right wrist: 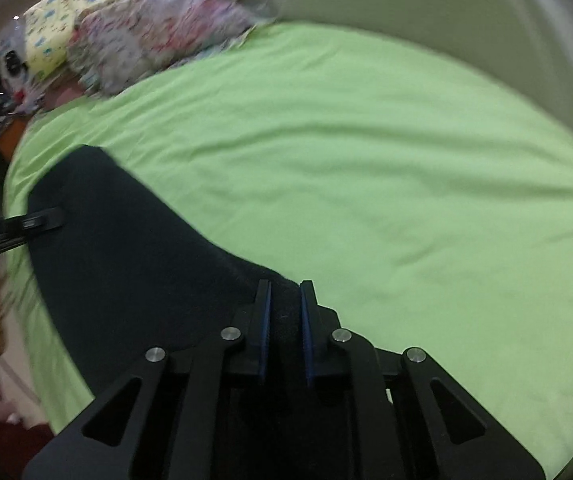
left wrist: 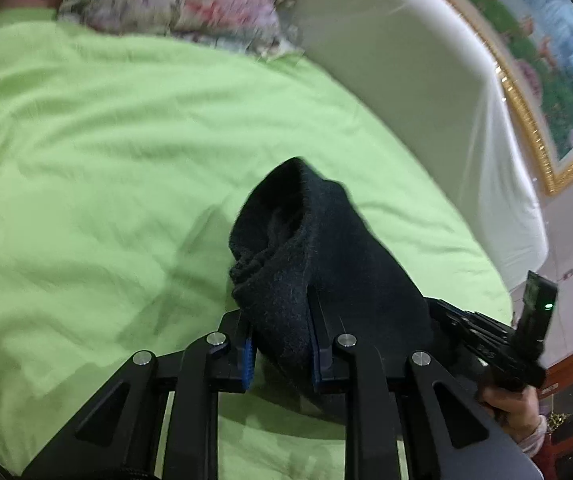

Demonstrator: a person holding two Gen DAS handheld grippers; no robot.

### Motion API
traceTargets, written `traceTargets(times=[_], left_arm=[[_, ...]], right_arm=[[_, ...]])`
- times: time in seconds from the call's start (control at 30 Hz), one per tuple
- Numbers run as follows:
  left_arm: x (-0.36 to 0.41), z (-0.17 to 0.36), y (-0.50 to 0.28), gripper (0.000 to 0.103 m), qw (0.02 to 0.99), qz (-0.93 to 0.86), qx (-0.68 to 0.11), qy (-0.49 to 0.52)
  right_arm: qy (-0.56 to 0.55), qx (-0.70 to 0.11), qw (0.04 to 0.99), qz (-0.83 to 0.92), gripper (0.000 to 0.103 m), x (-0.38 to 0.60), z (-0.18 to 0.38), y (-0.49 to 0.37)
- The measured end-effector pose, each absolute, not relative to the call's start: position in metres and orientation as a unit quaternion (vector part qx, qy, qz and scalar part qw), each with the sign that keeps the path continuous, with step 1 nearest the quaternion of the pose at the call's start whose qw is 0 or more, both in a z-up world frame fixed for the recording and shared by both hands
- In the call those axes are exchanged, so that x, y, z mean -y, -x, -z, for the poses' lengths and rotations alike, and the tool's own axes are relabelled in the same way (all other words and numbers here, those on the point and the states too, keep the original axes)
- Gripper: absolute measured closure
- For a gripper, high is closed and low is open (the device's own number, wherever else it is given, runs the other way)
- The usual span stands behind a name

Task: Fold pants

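Fuzzy dark pants bunched on wrinkled green sheet.

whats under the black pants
A green bedsheet shows around the black pants; whatever lies directly beneath the cloth is covered. Left tongs and right tongs grip the pants.

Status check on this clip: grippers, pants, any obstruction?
Left gripper shut on dark pants. Right gripper shut on another edge. Pants partly lifted off green sheet. Nothing in the way.
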State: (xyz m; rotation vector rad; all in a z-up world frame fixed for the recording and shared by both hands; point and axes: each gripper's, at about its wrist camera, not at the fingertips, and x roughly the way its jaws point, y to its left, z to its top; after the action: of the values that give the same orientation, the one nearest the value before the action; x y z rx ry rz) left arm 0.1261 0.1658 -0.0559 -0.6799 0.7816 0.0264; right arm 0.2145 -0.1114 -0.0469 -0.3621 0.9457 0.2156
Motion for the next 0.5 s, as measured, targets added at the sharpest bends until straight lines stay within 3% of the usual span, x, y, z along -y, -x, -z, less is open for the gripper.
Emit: traceTargets(times=[0.2,0.3,0.4,0.5], left_arm=[[-0.177,0.054,-0.130,0.082,0.873,-0.032,-0.385,0.298],[-0.184,0.062,-0.133,0.074,0.862,-0.052,-0.416,0.284],[-0.190,0.050,-0.119,0.063,0.873,-0.062,-0.399,0.273],[-0.189,0.030,-0.109,0.061,0.891,-0.071,-0.377,0.244]], right_arm=[[0.153,-0.446,0.878,-0.085,0.088,0.098,0.063,-0.227],[0.103,-0.447,0.886,-0.071,0.084,0.113,0.064,-0.226],[0.070,-0.415,0.905,-0.054,0.083,0.129,0.044,-0.202],[0.036,-0.389,0.920,-0.043,0.078,0.150,0.026,-0.171]])
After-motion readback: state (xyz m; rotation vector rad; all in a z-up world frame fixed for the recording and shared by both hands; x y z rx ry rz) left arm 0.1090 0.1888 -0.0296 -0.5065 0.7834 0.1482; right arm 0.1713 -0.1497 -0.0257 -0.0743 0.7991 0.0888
